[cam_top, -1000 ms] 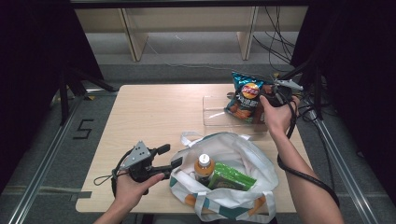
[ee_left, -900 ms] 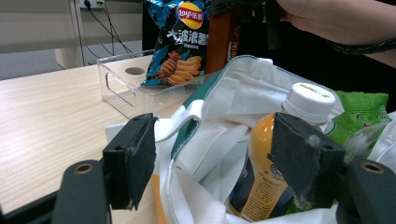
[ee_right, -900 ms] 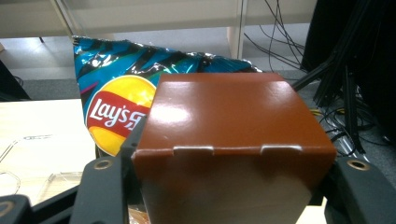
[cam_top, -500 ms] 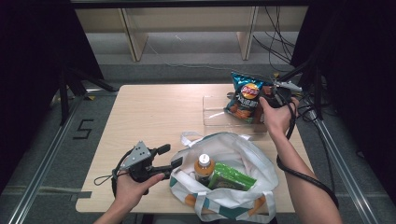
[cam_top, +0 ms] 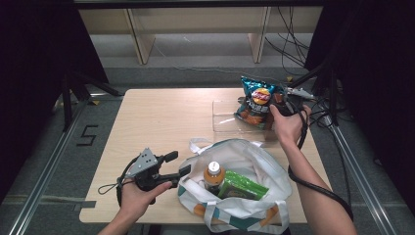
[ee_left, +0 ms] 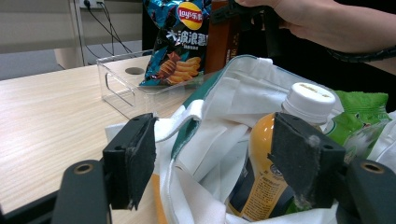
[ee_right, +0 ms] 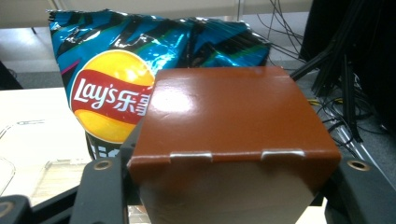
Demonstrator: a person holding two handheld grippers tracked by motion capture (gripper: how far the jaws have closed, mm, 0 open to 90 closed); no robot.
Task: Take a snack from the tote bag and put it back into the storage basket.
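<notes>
Over on the left, the left gripper (cam_top: pixel 177 164) sits at the rim of the white tote bag (cam_top: pixel 254 166), jaws spread wide and gripping nothing, the bag's edge loose between them. Inside the bag stands an orange drink bottle (cam_top: pixel 213 176) beside a green packet (cam_top: pixel 243 184). Farther right, the clear plastic bin (cam_top: pixel 230 117) holds a blue chip bag (cam_top: pixel 255 101). Far right, the right gripper (cam_top: pixel 280 100) clamps a brown box (ee_right: pixel 233 135) just beside those chips, over the bin.
</notes>
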